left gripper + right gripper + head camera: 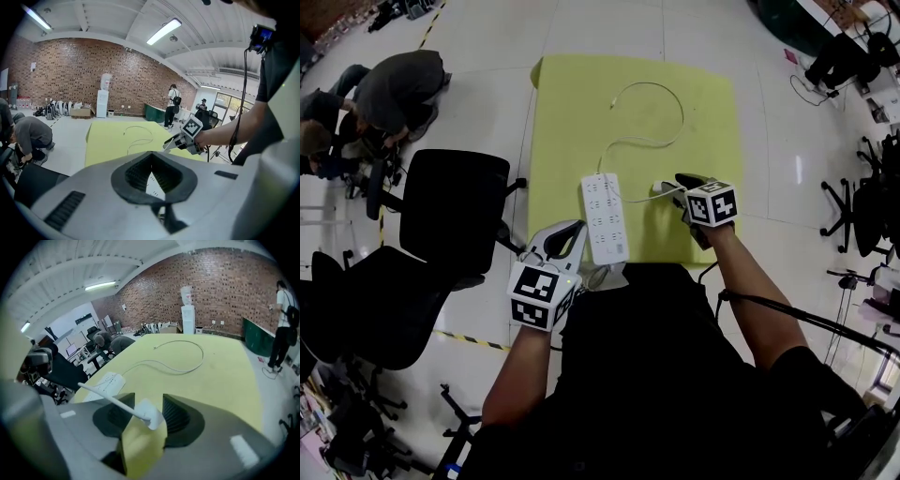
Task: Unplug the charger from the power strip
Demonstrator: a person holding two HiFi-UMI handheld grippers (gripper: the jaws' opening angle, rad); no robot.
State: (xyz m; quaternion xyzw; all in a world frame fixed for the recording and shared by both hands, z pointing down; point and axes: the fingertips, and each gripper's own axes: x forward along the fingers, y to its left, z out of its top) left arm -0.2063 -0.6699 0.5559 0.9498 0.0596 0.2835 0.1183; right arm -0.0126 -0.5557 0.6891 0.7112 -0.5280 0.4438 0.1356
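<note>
Nothing readable here, no words or numbers to make out. There are only black-and-white square marker patterns on the left white cube [536, 295] and the right white cube [712, 202].

The power strip [605, 217] lies on the table [581, 103], the charger [667, 190] just to its right.

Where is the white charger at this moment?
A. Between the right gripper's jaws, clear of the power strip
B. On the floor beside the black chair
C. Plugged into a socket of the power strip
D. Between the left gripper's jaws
A. The right gripper view shows the white charger between the open jaws of the right gripper, with the power strip lying apart from it on the yellow-green table.
</note>
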